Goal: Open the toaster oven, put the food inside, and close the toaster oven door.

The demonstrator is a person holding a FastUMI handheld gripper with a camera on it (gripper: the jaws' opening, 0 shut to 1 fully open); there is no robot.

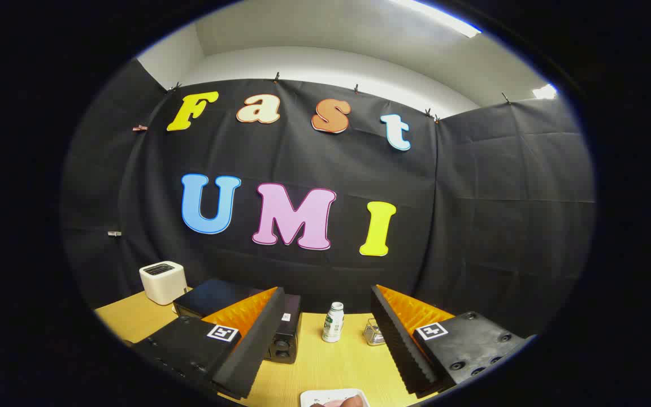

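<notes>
Fingers of the hand-held gripper (325, 339) were spread wide with nothing between them, probably just lined up before going for the door. Right below them sat a white plate (325, 395) with the food (339, 402) on it, close so it's an easy grab later. Toaster oven (218, 299), dark, sat partly behind the left finger on the desk (314, 367), door looked shut. Beyond: a small bottle (333, 322) with a label too tiny to read, a wire basket (373, 332), and a white toaster (161, 281).
</notes>
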